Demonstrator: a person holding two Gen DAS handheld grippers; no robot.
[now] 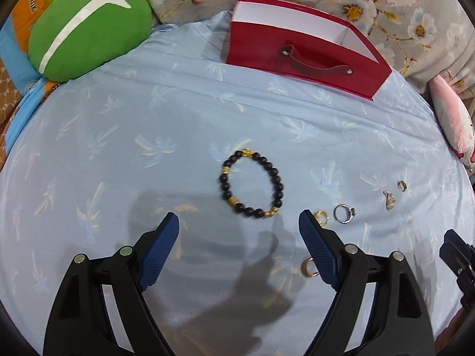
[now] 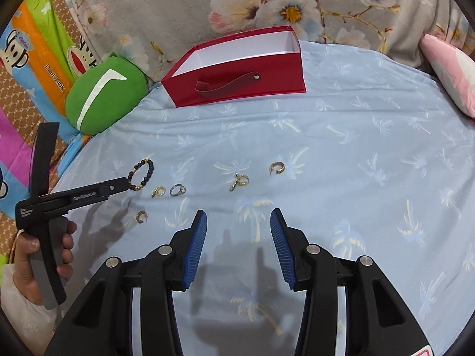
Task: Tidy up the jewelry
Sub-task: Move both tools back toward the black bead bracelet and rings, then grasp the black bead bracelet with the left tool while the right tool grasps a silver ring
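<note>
Hovering with fingers apart, left gripper point(image 1: 239, 228) and right gripper point(image 2: 238, 222) face unsorted bracelet point(image 1: 251, 184) and rings; red box point(image 2: 237, 71), at the bed's far edge, looks empty.

One beaded bracelet point(image 1: 250, 190), five rings point(image 2: 177, 190) point(image 2: 158, 192) point(image 2: 142, 216) point(image 2: 239, 181) point(image 2: 277, 167), one red box point(image 2: 237, 71), one green cushion point(image 2: 104, 101) and two grippers point(image 1: 239, 244) point(image 2: 238, 241) over the blue sheet point(image 2: 341, 163).
</note>
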